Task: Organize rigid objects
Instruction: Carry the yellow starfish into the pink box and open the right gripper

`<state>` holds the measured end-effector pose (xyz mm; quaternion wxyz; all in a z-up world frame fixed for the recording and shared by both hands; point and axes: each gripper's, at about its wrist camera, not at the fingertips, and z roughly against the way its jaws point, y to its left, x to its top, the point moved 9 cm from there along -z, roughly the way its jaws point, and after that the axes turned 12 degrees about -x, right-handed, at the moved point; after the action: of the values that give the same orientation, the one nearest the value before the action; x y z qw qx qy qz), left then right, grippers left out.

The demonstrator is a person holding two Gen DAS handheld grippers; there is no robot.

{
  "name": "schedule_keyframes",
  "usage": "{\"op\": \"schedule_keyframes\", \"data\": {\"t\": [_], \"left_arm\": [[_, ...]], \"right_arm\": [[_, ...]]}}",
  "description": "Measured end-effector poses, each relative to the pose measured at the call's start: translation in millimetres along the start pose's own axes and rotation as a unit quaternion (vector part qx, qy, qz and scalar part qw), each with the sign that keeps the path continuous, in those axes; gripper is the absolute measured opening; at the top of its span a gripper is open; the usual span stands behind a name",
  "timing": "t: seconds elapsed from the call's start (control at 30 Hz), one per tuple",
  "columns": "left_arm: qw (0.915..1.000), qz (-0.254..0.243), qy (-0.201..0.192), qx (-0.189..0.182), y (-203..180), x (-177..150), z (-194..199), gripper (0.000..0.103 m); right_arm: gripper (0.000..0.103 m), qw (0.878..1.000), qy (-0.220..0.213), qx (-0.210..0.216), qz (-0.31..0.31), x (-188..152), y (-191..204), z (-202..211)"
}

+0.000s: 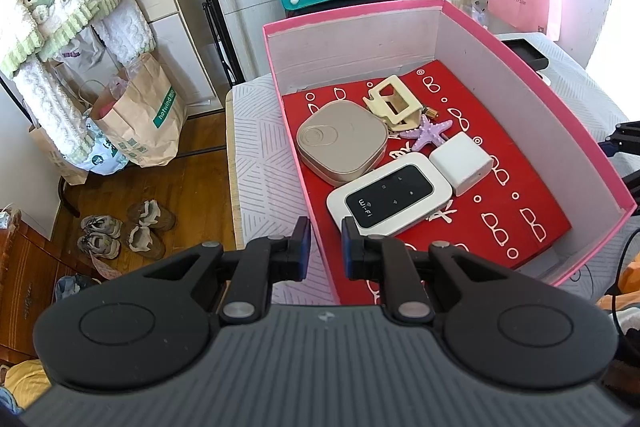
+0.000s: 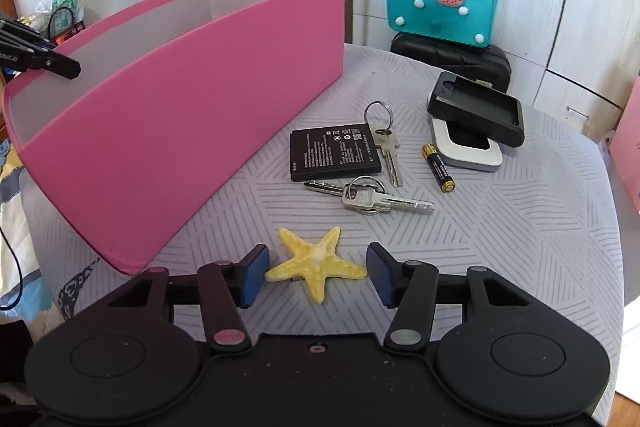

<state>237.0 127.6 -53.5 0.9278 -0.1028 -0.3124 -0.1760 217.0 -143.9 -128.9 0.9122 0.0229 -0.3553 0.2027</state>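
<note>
Now my right gripper (image 2: 318,275) stands wide around the yellow starfish (image 2: 316,261), pads clear; my left gripper (image 1: 326,247) is nearly closed, gripping nothing, over the pink box (image 1: 520,75).

Before you, a pink box (image 1: 520,75) with white inner walls and a red lining printed with white spectacles holds a purple starfish (image 1: 426,132) and a beige case (image 1: 340,141); outside, a yellow starfish (image 2: 316,263) lies on the grey line-patterned cloth (image 2: 500,227) near a black-and-gold battery (image 2: 438,167).
</note>
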Motion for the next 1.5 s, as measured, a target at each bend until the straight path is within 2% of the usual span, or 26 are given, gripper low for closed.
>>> {"op": "schedule_keyframes", "data": {"t": [0.33, 0.53, 0.77, 0.9, 1.03, 1.13, 1.23, 1.4, 1.5], "left_arm": [[1.0000, -0.001, 0.000, 0.000, 0, -1, 0, 0.014], [1.0000, -0.001, 0.000, 0.000, 1, 0, -1, 0.014], [1.0000, 0.002, 0.000, -0.004, 1, -1, -1, 0.014], [0.9999, 0.004, 0.003, -0.011, 3, 0, -2, 0.014], [0.9998, 0.006, 0.003, -0.019, 5, 2, -2, 0.014], [0.9998, 0.005, 0.000, -0.020, 6, 1, -1, 0.014], [0.9998, 0.004, -0.002, -0.020, 5, 1, 0, 0.014], [0.9997, 0.005, -0.003, -0.024, 5, 0, -1, 0.014], [0.9996, 0.007, -0.004, -0.028, 6, 0, 0, 0.014]], "right_arm": [[0.058, 1.000, -0.007, -0.010, 0.012, 5, -4, 2], [0.058, 0.999, -0.030, -0.030, 0.018, 23, -12, 19], [0.058, 0.995, -0.088, -0.049, 0.027, 70, -21, 54], [0.058, 0.991, -0.125, -0.026, 0.034, 106, -10, 74], [0.058, 0.987, -0.149, 0.010, 0.063, 136, 17, 79], [0.058, 0.983, -0.154, 0.035, 0.099, 152, 44, 69], [0.058, 0.978, -0.148, 0.040, 0.142, 164, 69, 49], [0.058, 0.973, -0.109, 0.003, 0.203, 178, 85, -4], [0.058, 0.974, -0.076, -0.009, 0.215, 181, 81, -31]]}}
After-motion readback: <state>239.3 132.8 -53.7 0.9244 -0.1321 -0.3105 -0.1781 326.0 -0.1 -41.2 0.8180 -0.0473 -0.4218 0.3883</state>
